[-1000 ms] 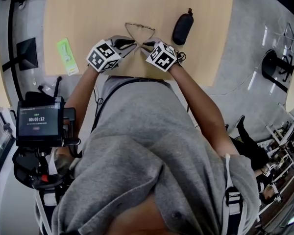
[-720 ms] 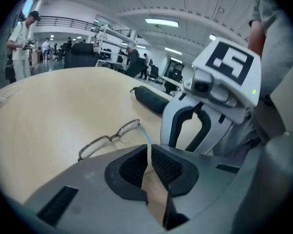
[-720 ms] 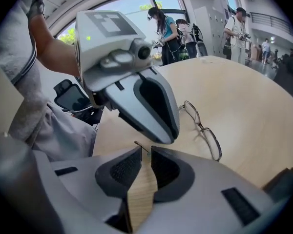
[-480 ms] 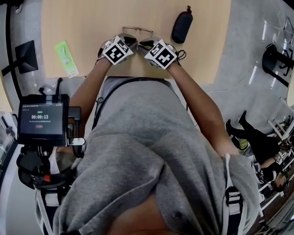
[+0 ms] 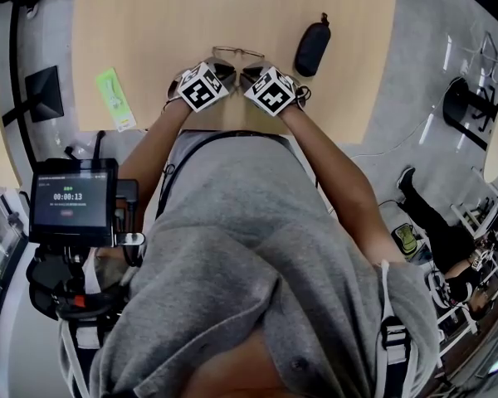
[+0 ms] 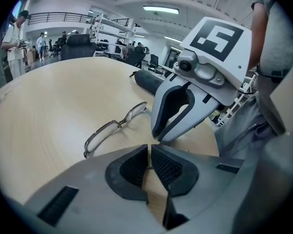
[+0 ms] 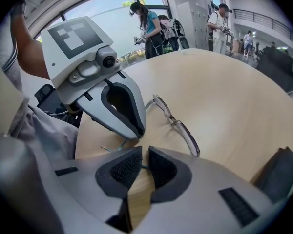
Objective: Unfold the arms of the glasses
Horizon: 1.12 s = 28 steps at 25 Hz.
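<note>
Pale wooden table (image 5: 149,23) fills the top of the head view, with an open-plan office behind it in the gripper views. Thin metal-rimmed glasses (image 5: 236,53) lie near the table's lower edge, at the upper middle of the frame, lenses away from the person. The left gripper (image 6: 149,152) is pinched on the thin tip of one arm. The right gripper (image 7: 144,164) is clamped on the other, a greenish wire end showing between its pads. I'd reckon the frame is light, springy and easily bent, with hinges that won't take twisting. That makes the arm tips the sensible hold, and the lenses best left alone. Right of the glasses lies a dark case (image 5: 311,46), closed as far as I can see, so its contents are hidden.
</note>
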Each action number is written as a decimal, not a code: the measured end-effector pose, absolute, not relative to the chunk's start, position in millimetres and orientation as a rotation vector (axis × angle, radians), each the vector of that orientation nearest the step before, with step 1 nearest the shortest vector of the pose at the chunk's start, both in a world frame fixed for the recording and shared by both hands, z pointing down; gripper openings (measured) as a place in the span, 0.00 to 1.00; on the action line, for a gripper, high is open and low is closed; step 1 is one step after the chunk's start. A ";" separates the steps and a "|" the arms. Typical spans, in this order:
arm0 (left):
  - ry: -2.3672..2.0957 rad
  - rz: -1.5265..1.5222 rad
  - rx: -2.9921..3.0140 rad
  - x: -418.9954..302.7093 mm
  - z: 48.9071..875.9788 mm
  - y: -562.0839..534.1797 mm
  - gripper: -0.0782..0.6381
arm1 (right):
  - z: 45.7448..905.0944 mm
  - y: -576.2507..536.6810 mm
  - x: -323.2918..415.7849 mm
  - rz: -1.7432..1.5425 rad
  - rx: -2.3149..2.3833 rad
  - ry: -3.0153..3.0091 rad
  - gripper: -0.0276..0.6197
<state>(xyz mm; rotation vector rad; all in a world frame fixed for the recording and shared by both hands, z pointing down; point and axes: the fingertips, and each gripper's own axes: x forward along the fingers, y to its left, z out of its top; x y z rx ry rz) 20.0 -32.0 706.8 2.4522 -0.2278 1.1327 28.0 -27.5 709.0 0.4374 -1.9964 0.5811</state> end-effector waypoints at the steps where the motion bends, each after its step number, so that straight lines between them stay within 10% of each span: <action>1: -0.221 1.143 2.458 19.8 707.4 -30.6 0.14 | 709.0 -27.0 29.0 0.582 0.439 -1.994 0.11; 28: -0.271 1.141 2.445 -11.8 716.0 -31.3 0.13 | 712.8 -17.0 52.4 0.497 0.406 -1.936 0.11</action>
